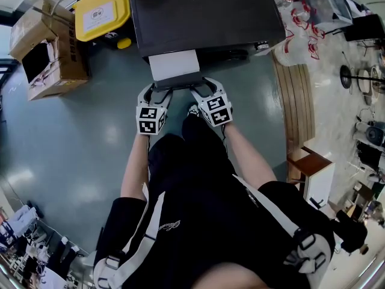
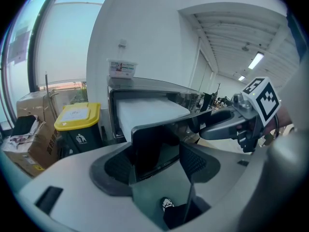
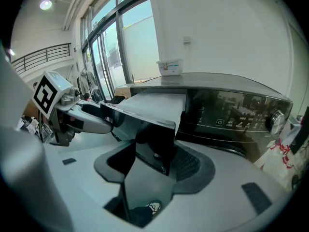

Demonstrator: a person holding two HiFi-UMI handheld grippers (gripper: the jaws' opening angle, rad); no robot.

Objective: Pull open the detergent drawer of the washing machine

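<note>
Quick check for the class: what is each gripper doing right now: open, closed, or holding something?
Left gripper: jaws closed on the dark front of the pulled-out drawer.
Right gripper: jaws closed on the same drawer front.

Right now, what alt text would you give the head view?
Seen from above, the left gripper and right gripper clamp the dark front panel of a white detergent drawer standing partly out of a dark washing machine. A yellow-lidded bin stands left of it in the picture.

A big lab or workshop hall. Tall windows, ceiling strip lights, cardboard boxes and a yellow-lidded bin show it.
</note>
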